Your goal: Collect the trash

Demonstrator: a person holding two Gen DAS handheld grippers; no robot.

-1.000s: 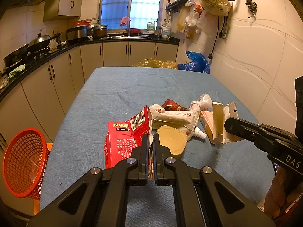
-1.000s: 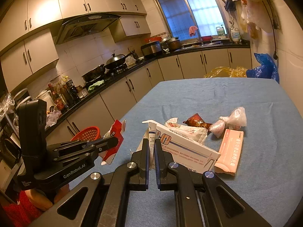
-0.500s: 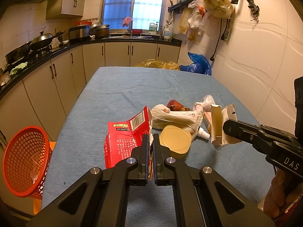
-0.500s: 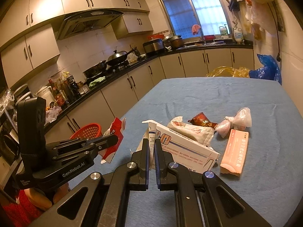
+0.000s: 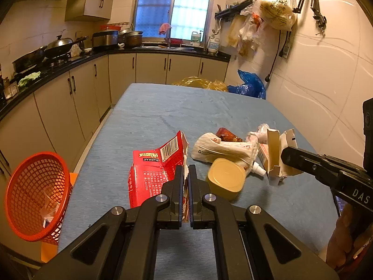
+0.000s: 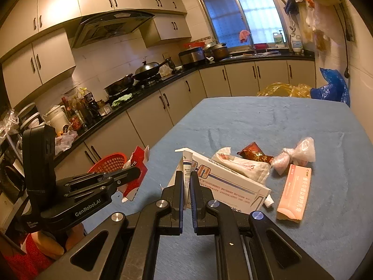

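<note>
My left gripper (image 5: 185,175) is shut on the torn edge of a red carton (image 5: 153,172), held near the left side of the blue table (image 5: 186,112). In the right wrist view that left gripper (image 6: 137,171) shows with the red carton (image 6: 137,161) at its tip. My right gripper (image 6: 186,179) is shut on the open flap of a white blue-striped box (image 6: 233,186). A red mesh basket (image 5: 37,196) stands off the table's left edge. Beyond the box lie a white bag (image 6: 240,165), a brown wrapper (image 6: 254,155), a knotted clear bag (image 6: 296,156) and a pink box (image 6: 295,193).
A yellow round lid (image 5: 225,178) lies on the cloth just right of my left gripper. Kitchen cabinets (image 5: 58,107) run along the left side and the far wall. Yellow and blue plastic bags (image 5: 247,86) sit past the table's far end. A tiled wall is close on the right.
</note>
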